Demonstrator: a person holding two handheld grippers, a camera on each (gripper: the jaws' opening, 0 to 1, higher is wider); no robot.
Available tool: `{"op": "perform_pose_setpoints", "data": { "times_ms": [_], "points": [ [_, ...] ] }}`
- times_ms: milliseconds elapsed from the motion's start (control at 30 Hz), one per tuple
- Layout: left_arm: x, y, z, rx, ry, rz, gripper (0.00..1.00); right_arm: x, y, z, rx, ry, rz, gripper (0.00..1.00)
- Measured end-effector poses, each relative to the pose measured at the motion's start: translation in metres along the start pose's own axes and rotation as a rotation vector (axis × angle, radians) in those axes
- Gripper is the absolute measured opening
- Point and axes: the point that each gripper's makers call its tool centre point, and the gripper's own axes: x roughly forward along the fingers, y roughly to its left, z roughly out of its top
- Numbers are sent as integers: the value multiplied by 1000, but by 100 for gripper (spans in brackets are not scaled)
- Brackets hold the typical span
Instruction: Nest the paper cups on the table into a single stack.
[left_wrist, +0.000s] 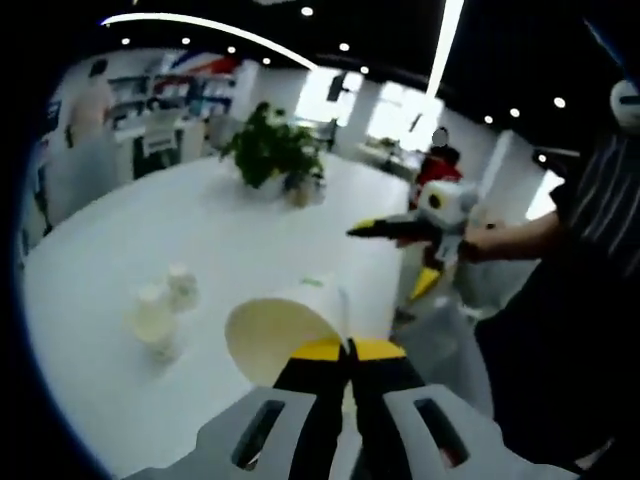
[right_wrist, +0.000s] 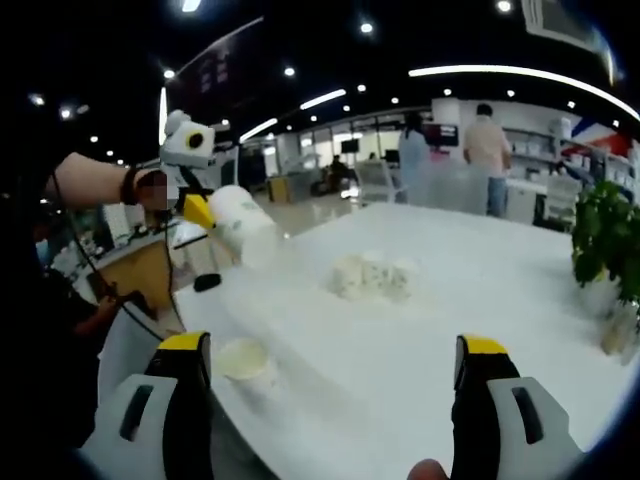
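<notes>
My left gripper (left_wrist: 350, 348) is shut on the rim of a white paper cup (left_wrist: 282, 336), held tilted above the white table (left_wrist: 250, 225) with its open mouth facing the camera. Two more cups (left_wrist: 155, 322) (left_wrist: 182, 287) stand close together on the table to the left. In the right gripper view, the left gripper (right_wrist: 200, 212) holds that cup (right_wrist: 240, 226) aloft at the upper left. My right gripper (right_wrist: 333, 350) is open wide, with one cup (right_wrist: 245, 362) standing near its left jaw. A blurred pair of cups (right_wrist: 372, 275) sits farther back. The right gripper (left_wrist: 392, 255) shows open, held in a hand.
A potted plant (left_wrist: 275, 150) (right_wrist: 605, 240) stands at the table's far side. The table edge (right_wrist: 215, 330) runs close to the single cup. A person in dark striped clothes (left_wrist: 590, 230) stands beside the table, and others stand farther back in the room.
</notes>
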Motion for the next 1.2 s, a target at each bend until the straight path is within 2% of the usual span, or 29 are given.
{"op": "perform_pose_setpoints", "data": {
  "times_ms": [167, 267, 333, 533, 667, 733, 833, 900, 1000, 1100, 1200],
  "points": [
    [-1, -5, -2, 76, 92, 0, 0, -1, -1, -3, 14, -3, -2, 100],
    [-2, -5, -11, 157, 189, 11, 0, -1, -1, -4, 21, -6, -1, 100],
    [-1, -10, -14, 184, 230, -6, 0, -1, -1, -3, 28, -11, -1, 100],
    [2, -18, -15, 220, 263, -22, 0, -1, -2, -2, 32, -15, -2, 100],
    [6, -18, -31, 301, 348, -20, 0, -2, -4, -2, 36, -19, -6, 100],
    [9, -23, -36, 301, 365, -37, 0, -3, -4, -3, 39, -19, -7, 100],
    [13, -23, -44, 371, 399, -40, 0, -3, -6, -3, 38, -18, -8, 100],
    [16, -28, -47, 386, 414, -51, 0, -4, -6, -4, 39, -16, -9, 100],
    [21, -28, -52, 468, 448, -62, 0, -4, -7, -4, 42, -18, -10, 100],
    [25, -30, -55, 478, 466, -71, 0, -5, -8, -4, 42, -17, -11, 100],
    [28, -27, -59, 571, 506, -62, 0, -6, -7, -6, 30, -10, -11, 100]
  ]
}}
